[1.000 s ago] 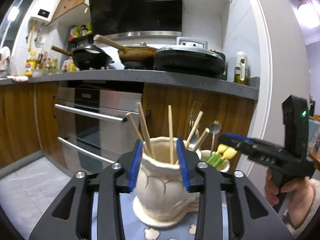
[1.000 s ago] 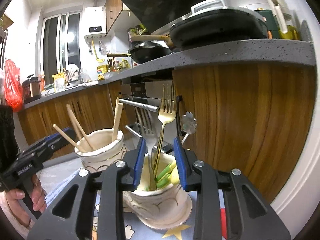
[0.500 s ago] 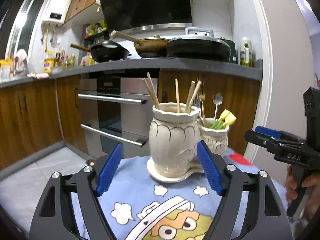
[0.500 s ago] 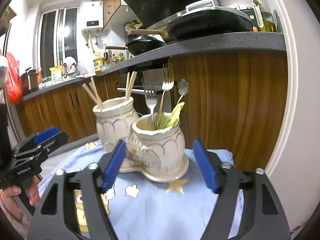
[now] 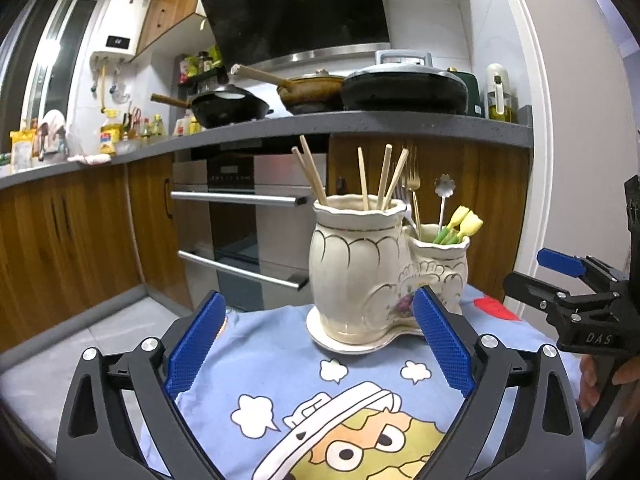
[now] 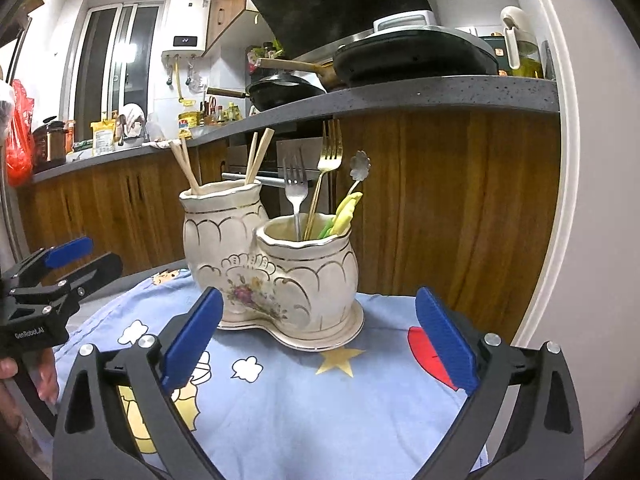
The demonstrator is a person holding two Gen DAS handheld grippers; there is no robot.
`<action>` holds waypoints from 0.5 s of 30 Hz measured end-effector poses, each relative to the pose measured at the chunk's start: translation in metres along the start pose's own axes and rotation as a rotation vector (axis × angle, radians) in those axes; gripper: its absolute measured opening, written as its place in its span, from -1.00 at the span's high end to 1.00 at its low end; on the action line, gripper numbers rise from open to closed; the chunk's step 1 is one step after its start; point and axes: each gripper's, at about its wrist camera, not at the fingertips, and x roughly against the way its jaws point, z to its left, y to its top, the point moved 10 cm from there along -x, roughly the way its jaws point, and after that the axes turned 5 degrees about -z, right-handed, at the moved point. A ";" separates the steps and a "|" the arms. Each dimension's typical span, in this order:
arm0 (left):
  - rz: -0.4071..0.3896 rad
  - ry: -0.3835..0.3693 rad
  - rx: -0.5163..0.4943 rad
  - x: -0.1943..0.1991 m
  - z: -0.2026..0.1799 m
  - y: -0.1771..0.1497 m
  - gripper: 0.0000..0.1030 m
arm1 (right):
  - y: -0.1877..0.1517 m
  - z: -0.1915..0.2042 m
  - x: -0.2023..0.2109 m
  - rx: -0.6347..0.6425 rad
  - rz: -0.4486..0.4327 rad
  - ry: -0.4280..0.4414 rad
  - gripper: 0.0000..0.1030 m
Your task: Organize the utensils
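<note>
A cream double ceramic holder stands on a blue cartoon cloth. Its taller pot holds several wooden chopsticks. Its shorter pot holds a silver fork, a gold fork, a flower-headed spoon and yellow-green utensils. My left gripper is open and empty, in front of the holder. My right gripper is open and empty, in front of the shorter pot. Each gripper also shows in the other's view, the right one and the left one.
The blue cartoon cloth covers a small table. Behind it are wooden cabinets, an oven and a grey counter with pans. A white door frame rises at the right.
Both grippers opened wide and drew back from over the pots. The holder now stands farther ahead of both, with all the utensils left in it.
</note>
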 end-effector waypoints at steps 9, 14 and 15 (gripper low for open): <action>0.003 -0.014 -0.011 0.000 -0.004 -0.001 -0.83 | 0.000 0.008 0.001 0.044 -0.004 0.000 -0.86; 0.010 -0.015 -0.007 0.000 -0.005 -0.001 -0.83 | 0.000 0.007 0.000 0.042 -0.004 0.000 -0.87; 0.009 -0.015 -0.008 -0.001 -0.005 -0.001 -0.83 | 0.000 0.007 0.000 0.041 -0.004 0.000 -0.87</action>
